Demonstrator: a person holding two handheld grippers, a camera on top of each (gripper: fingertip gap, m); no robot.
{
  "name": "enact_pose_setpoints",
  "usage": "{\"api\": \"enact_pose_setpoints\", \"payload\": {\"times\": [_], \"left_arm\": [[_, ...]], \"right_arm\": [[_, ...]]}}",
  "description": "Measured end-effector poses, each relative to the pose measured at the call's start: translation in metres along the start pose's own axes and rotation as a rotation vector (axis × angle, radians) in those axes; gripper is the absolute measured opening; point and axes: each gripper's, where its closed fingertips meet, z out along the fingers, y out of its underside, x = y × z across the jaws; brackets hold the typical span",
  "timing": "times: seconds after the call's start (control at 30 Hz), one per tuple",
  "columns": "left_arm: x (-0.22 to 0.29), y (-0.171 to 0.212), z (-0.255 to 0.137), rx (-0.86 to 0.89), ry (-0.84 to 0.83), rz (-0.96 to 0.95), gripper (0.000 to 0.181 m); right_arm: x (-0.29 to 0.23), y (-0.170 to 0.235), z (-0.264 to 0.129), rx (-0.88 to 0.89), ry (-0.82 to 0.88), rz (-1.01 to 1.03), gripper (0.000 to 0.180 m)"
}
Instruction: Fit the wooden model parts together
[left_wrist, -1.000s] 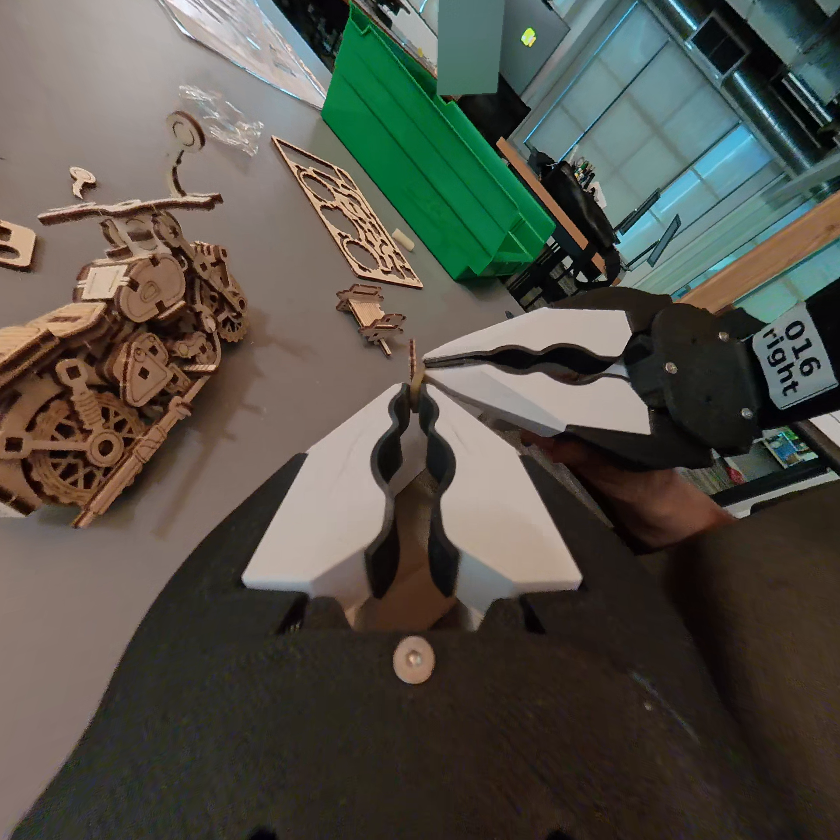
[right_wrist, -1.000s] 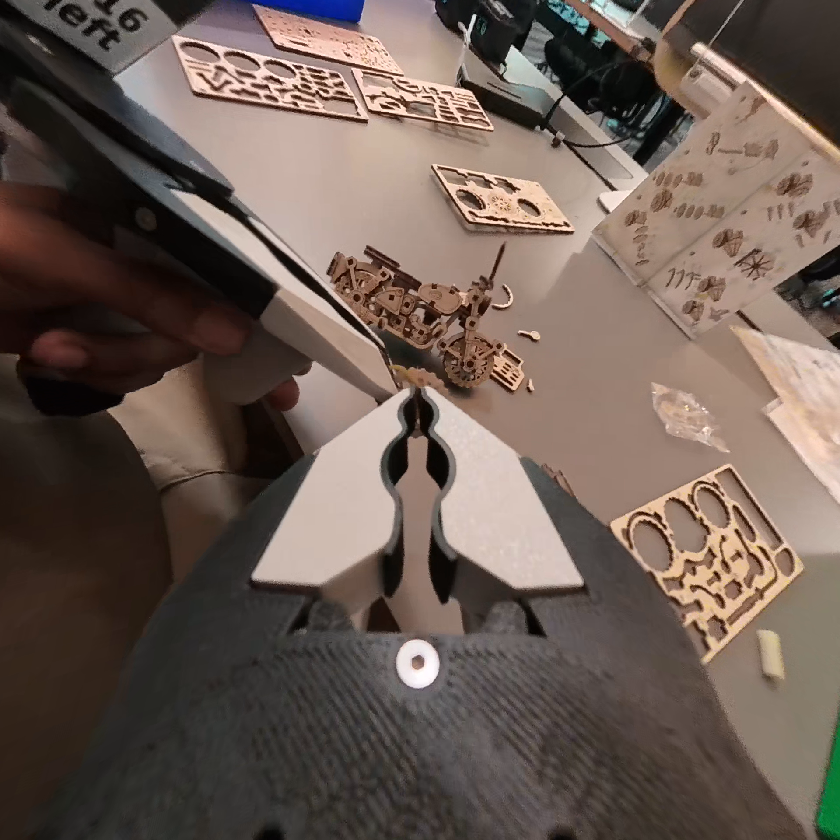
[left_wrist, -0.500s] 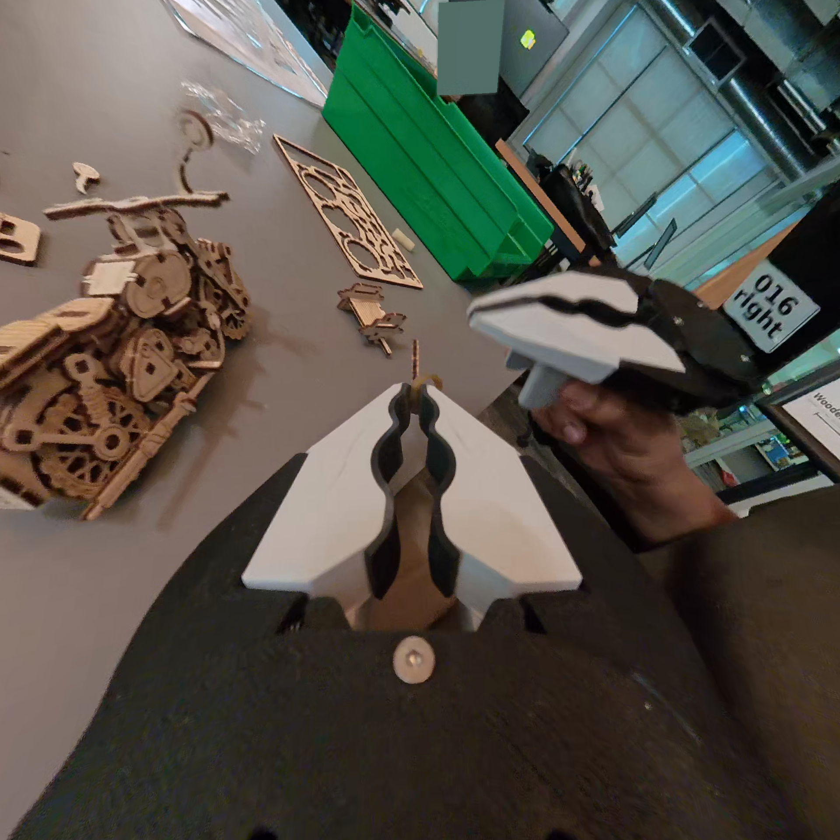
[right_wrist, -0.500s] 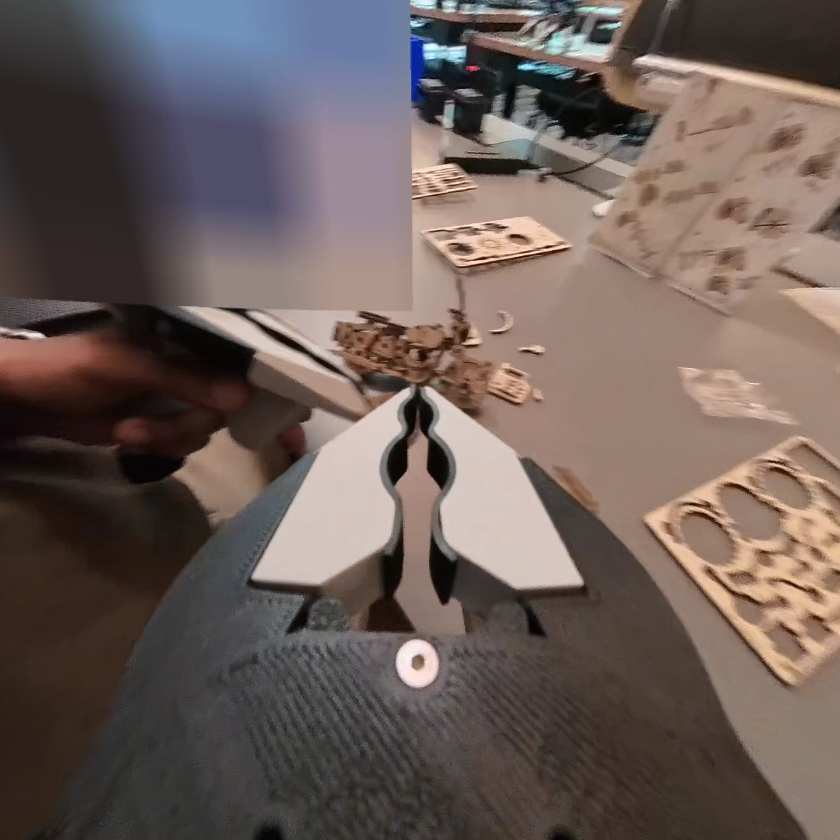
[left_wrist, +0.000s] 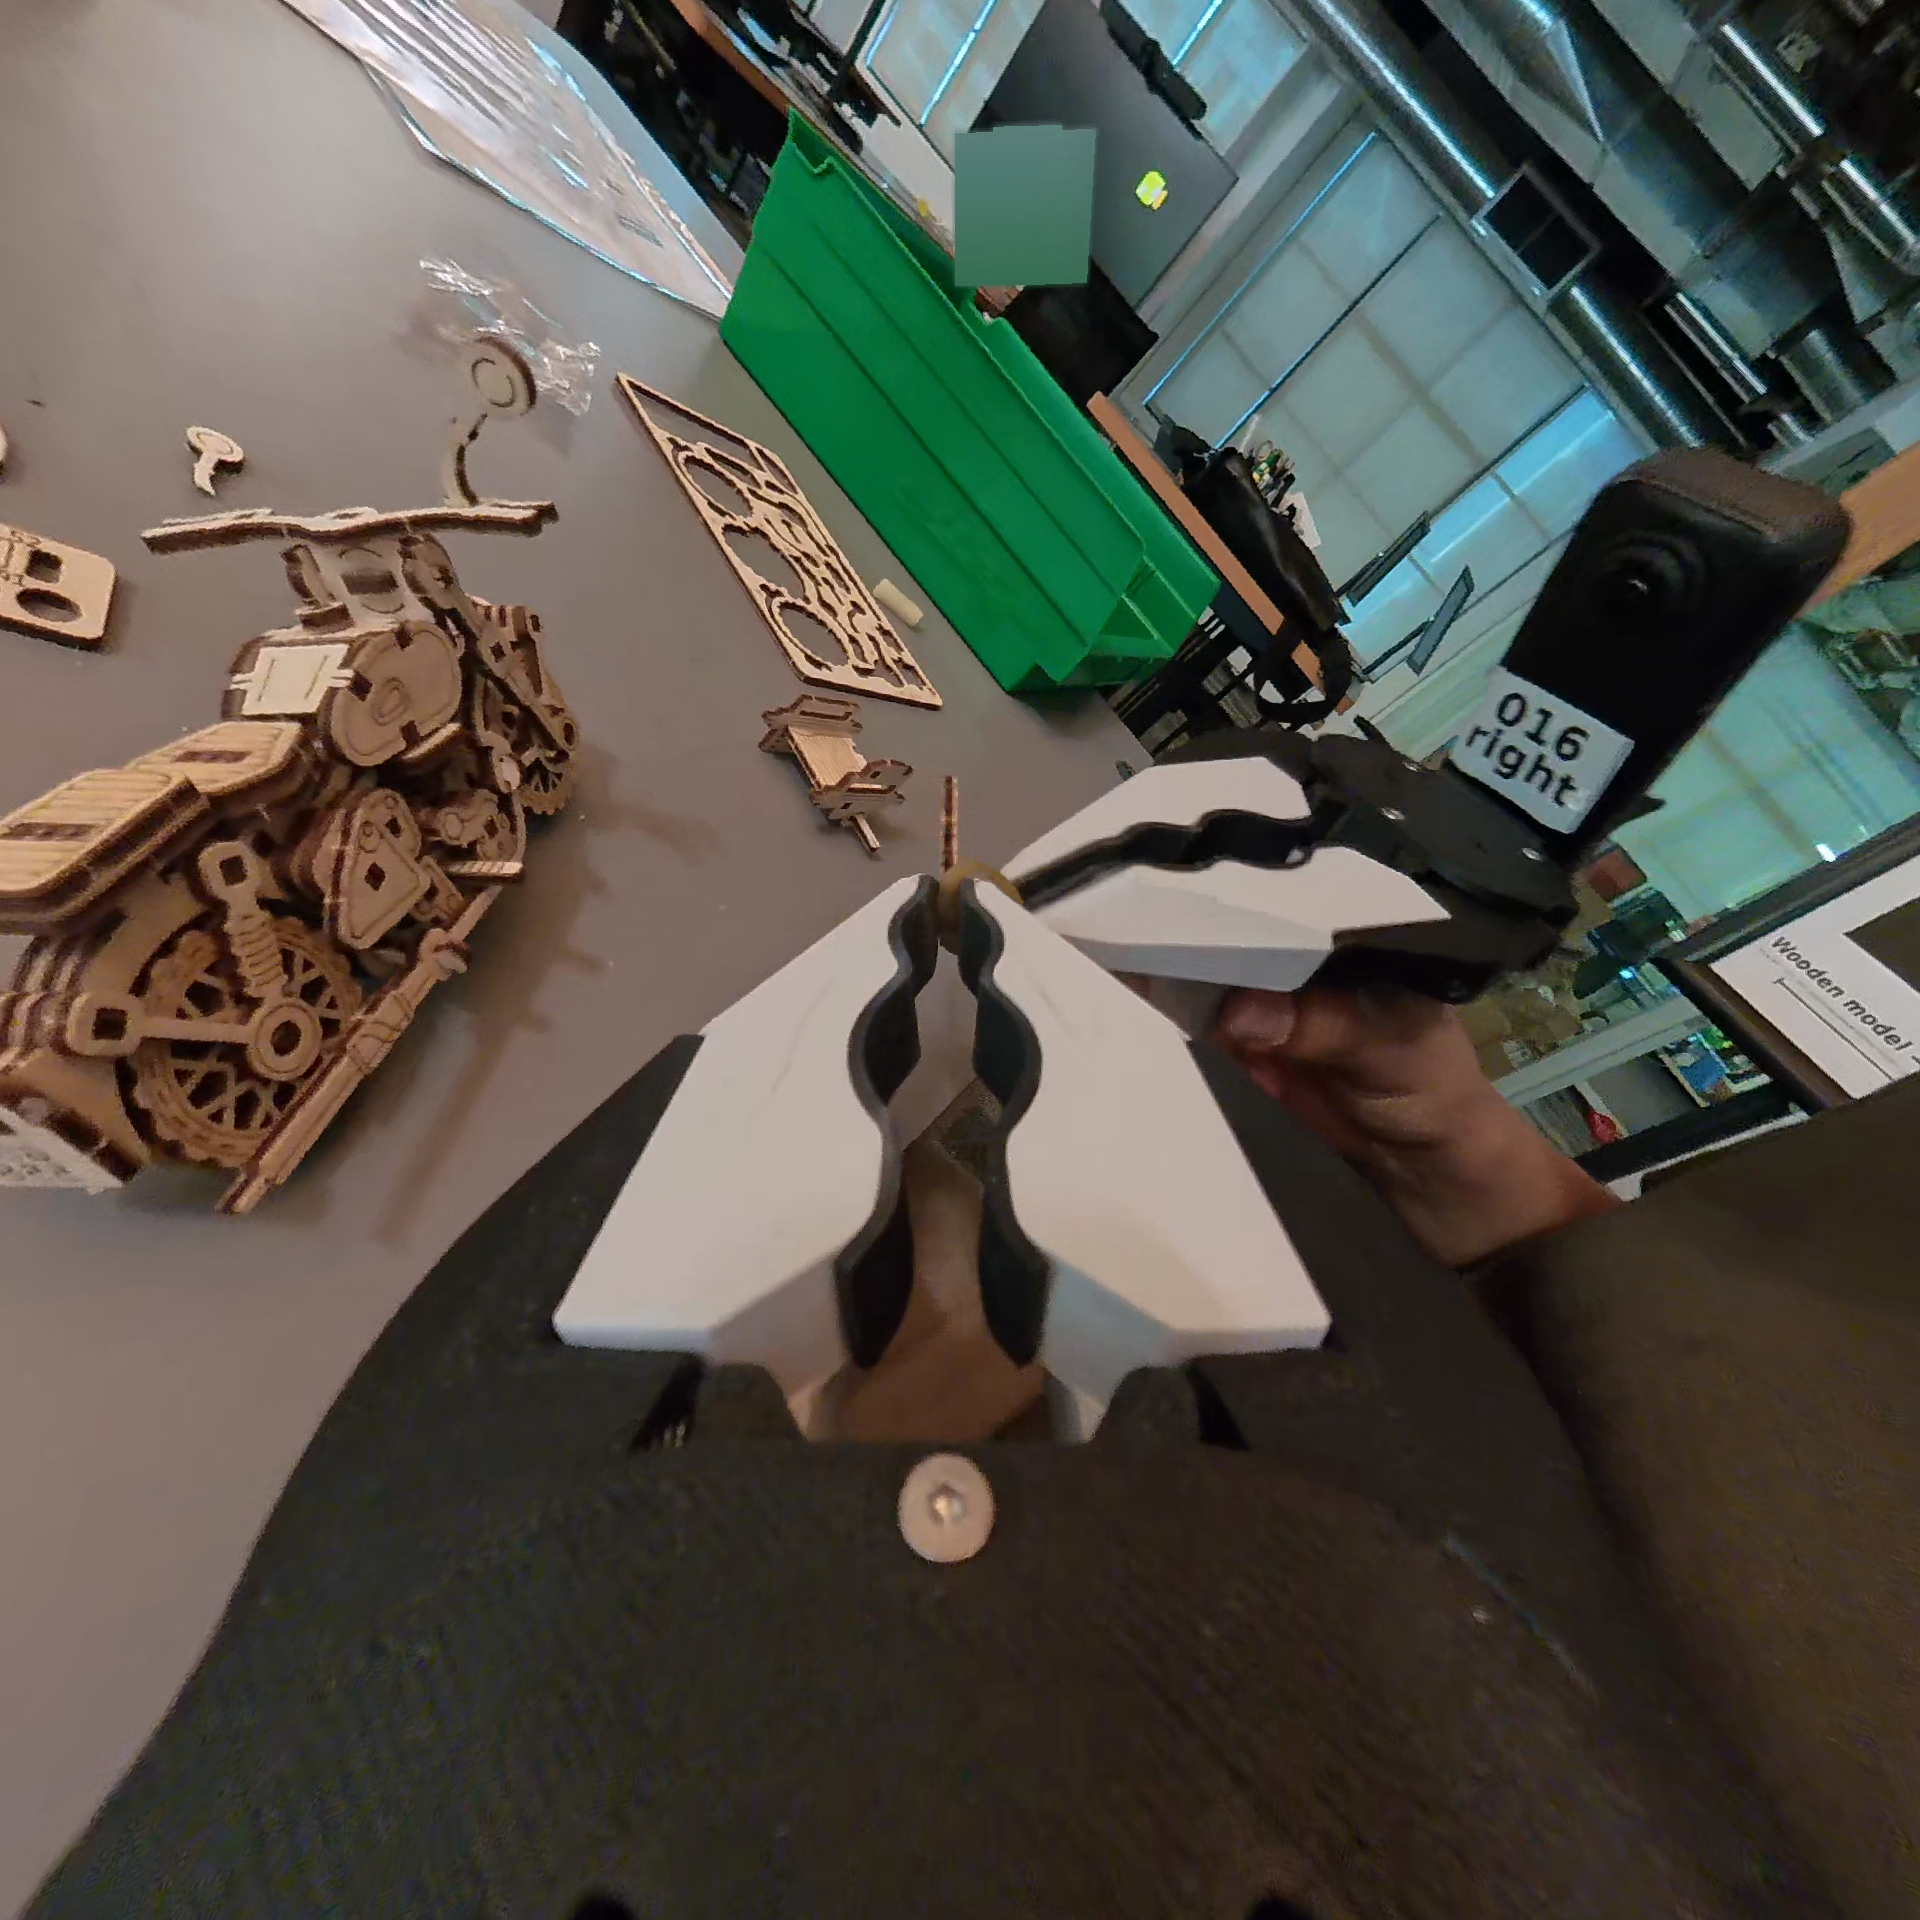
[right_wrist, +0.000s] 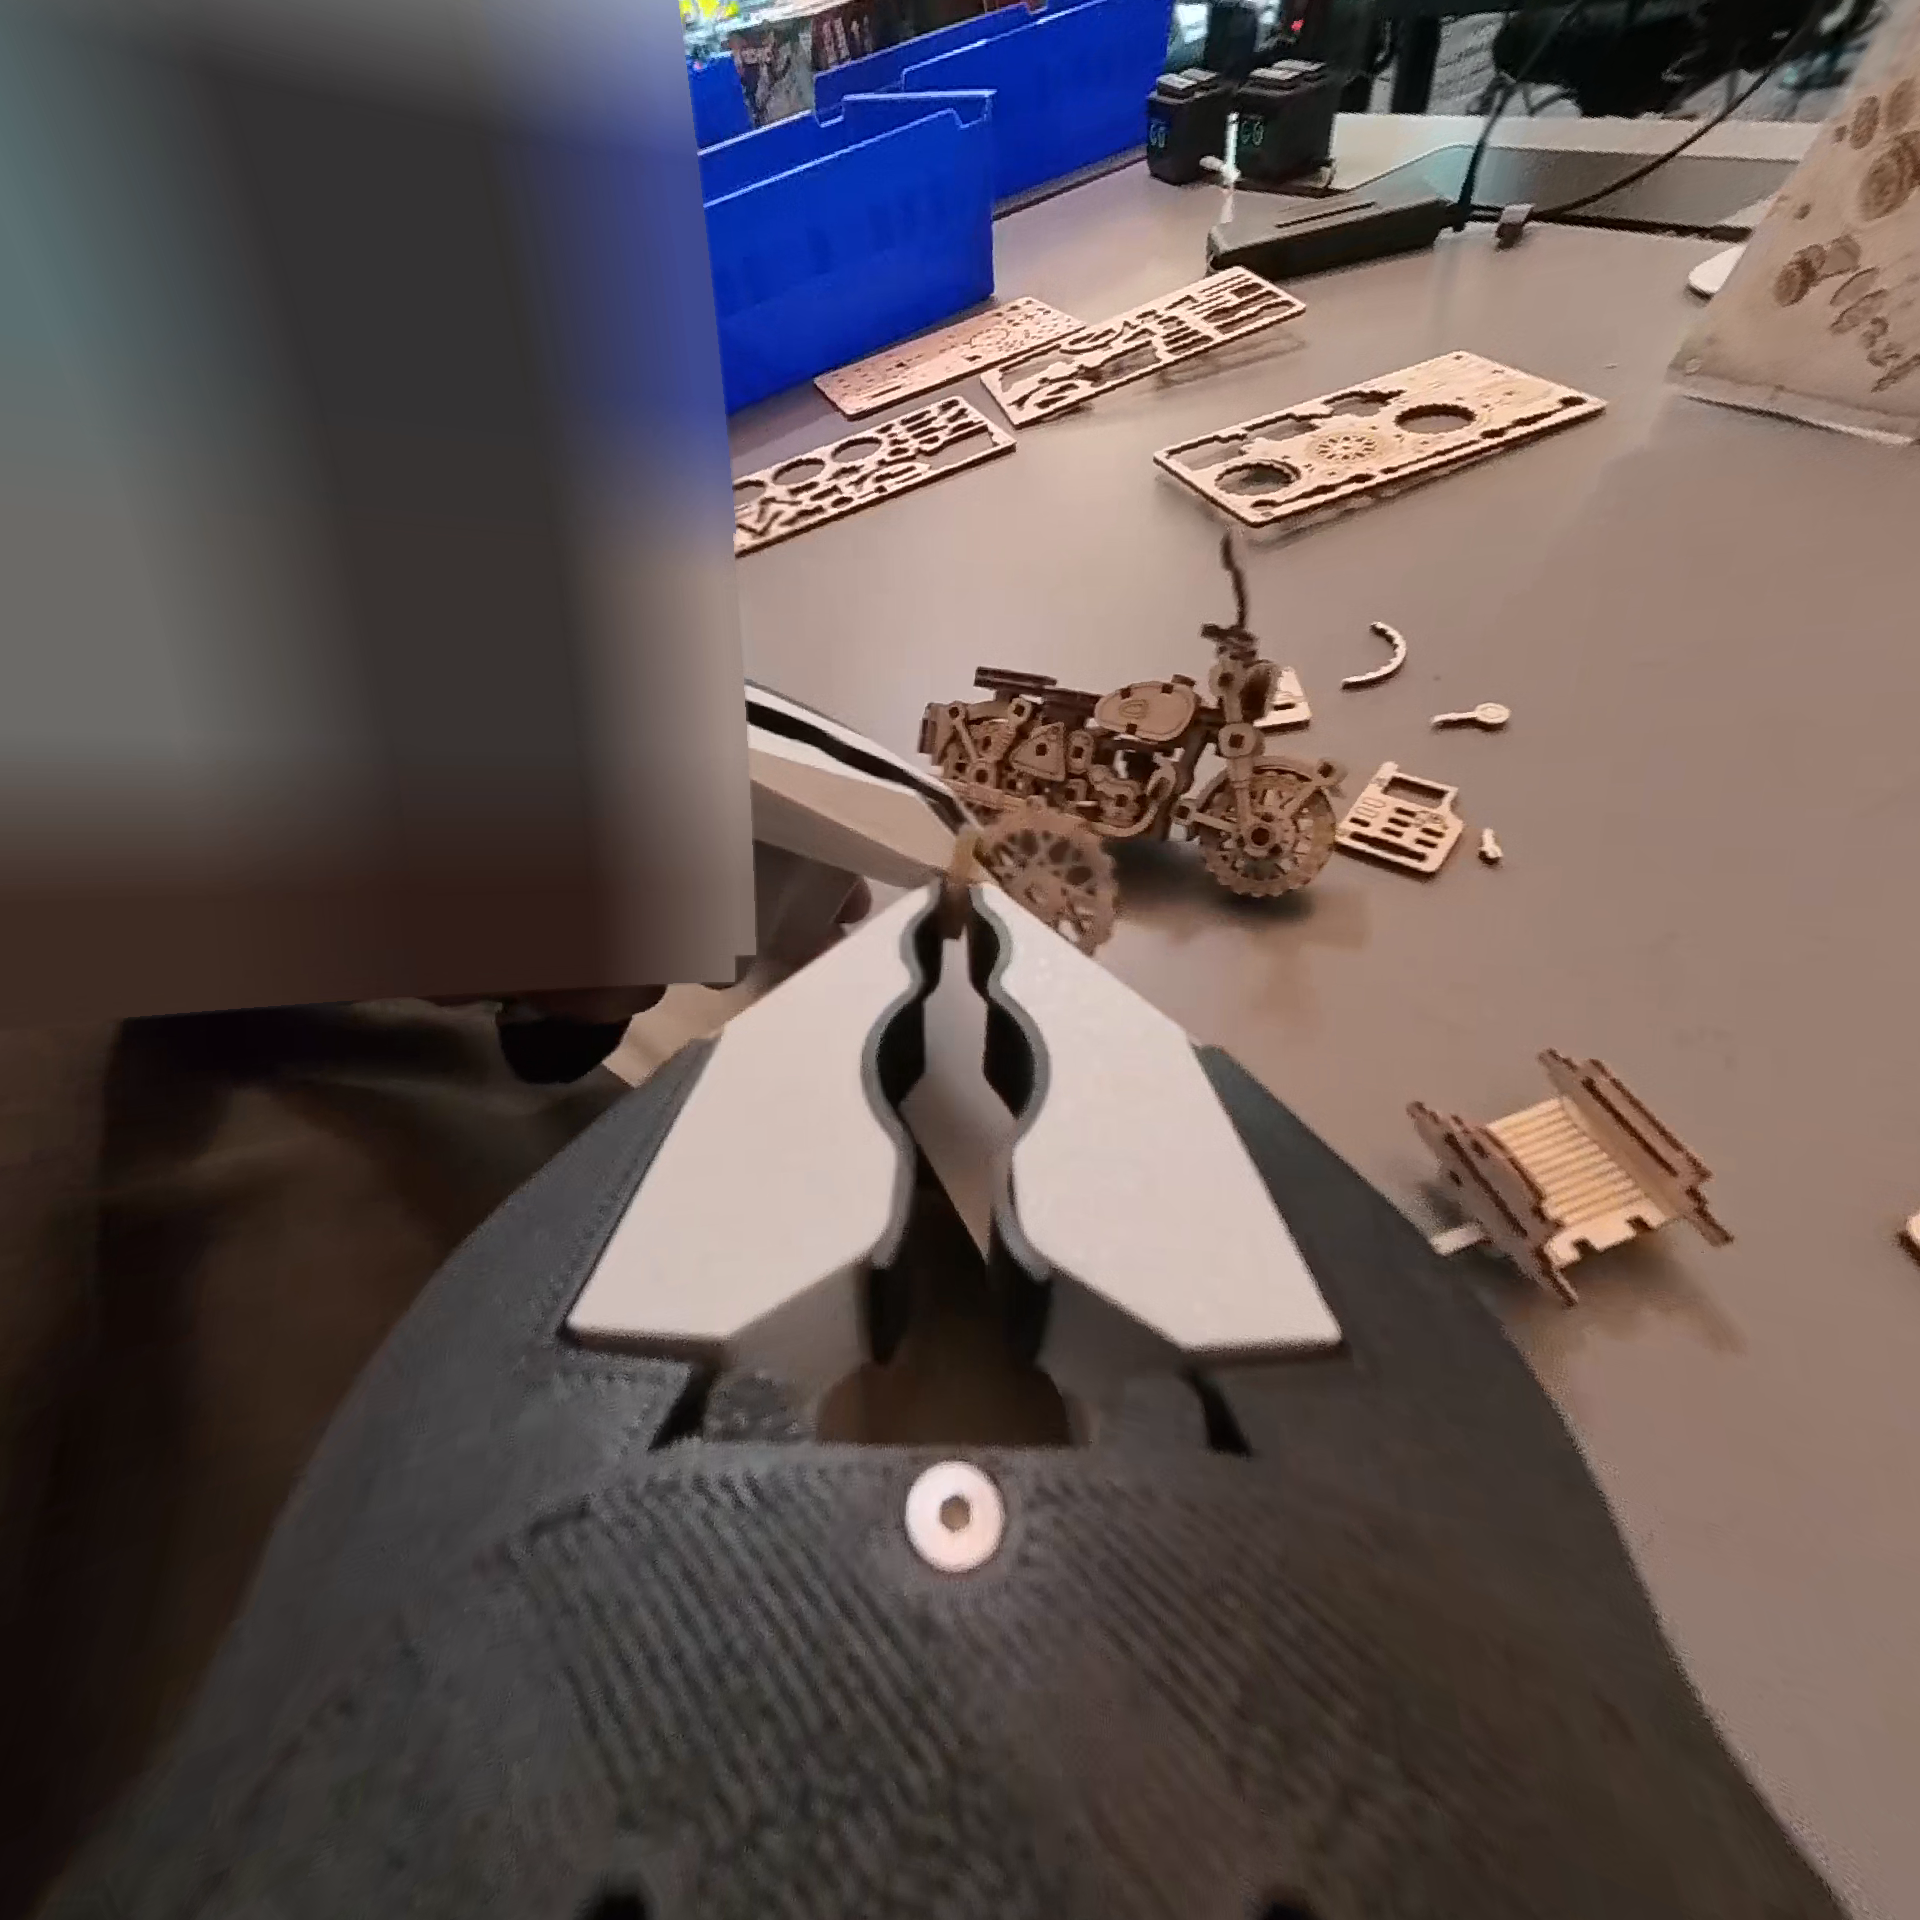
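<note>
Change since half a second ago: the right gripper (left_wrist: 1023, 883) has come back in from the upper right and its tips now meet the left gripper (left_wrist: 943, 896) at the small wooden part (left_wrist: 951, 847); before, it stood clear and apart.

Left side of the surface (left_wrist: 156, 1403): the wooden motorcycle model (left_wrist: 260, 831) lies in the left wrist view, cut off by the frame edge; loose cut pieces sit beyond it. In the right wrist view it stands upright on its wheels (right_wrist: 1132, 769).

Centre: the left gripper's jaws are closed narrow on the small wooden part, a thin toothed piece with a pale ring at the pinch point, held above the surface edge. A small ribbed subassembly (left_wrist: 836, 753) rests on the surface just beyond, and a punched-out wooden sheet (left_wrist: 774, 551) lies behind it.

Right: the right gripper's jaws are nearly together, tips at the ring. Whether they clamp the part or only touch it cannot be determined; the contact point is small and blurred in both views. A hand (left_wrist: 1382, 1081) grips the handle. A green bin (left_wrist: 935, 447) stands behind.

Hidden: most of the left gripper in the right wrist view lies under a masking patch; only its tip (right_wrist: 862, 800) shows.
</note>
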Motion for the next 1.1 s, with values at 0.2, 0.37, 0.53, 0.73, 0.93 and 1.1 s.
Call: {"api": "enact_pose_setpoints", "payload": {"times": [0.2, 0.37, 0.53, 0.73, 0.93, 1.1], "left_arm": [[0.007, -0.001, 0.001, 0.002, 0.019, 0.056, 0.001], [0.01, -0.003, 0.0, 0.033, 0.014, 0.088, 0.001], [0.011, -0.003, 0.0, 0.03, 0.026, 0.075, 0.001], [0.004, 0.013, 0.005, -0.093, -0.008, 0.051, 0.002], [0.011, 0.023, 0.007, -0.175, 0.01, 0.084, 0.004], [0.014, 0.025, 0.006, -0.203, 0.021, 0.1, 0.004]], "right_arm": [[0.003, -0.001, -0.005, 0.029, -0.092, 0.125, 0.002], [0.002, -0.002, -0.007, 0.021, -0.068, 0.066, 0.002], [0.004, -0.006, -0.01, 0.05, -0.099, 0.155, 0.001], [0.018, -0.005, -0.013, -0.016, 0.094, -0.061, 0.0], [0.025, -0.009, -0.017, -0.064, 0.239, -0.242, 0.0], [0.034, -0.005, -0.02, -0.092, 0.251, -0.227, 0.001]]}}
